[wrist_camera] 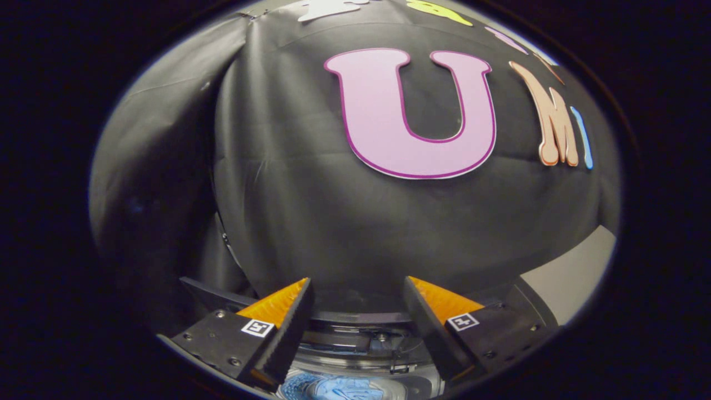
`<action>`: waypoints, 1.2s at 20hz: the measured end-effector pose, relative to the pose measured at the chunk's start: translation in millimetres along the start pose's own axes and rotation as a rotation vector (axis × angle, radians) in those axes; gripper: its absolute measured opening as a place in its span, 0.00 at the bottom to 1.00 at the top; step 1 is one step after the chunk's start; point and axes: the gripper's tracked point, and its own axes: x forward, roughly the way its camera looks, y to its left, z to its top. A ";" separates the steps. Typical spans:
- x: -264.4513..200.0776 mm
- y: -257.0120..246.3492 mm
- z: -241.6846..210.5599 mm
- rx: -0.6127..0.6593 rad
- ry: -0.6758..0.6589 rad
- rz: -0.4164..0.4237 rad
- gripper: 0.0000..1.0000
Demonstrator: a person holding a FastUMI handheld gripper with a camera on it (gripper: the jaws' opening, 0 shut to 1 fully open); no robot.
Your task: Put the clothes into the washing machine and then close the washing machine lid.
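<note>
My gripper point(356, 284) is open, its two fingers spread wide with nothing between them. Below and between the fingers I see the open top of the washing machine point(361, 339), its dark rim and inner ring. A light blue piece of clothing point(339, 388) lies down inside the drum, under the fingers. The lid's dark edge point(211, 294) appears to stand raised behind the left finger, though I cannot tell its full shape. The gripper points mostly at the booth's cloth wall beyond the machine.
The black cloth wall point(311, 211) hangs close behind the washing machine and bulges forward. A pale grey surface point(572, 278) shows to the right of the right finger, past the machine's edge.
</note>
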 end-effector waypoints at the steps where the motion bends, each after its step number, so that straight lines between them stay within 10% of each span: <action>1: -1.0 0.1 -1.1 0.000 0.006 0.002 0.98; 24: -11.6 -5.7 17.3 0.060 0.032 0.070 0.97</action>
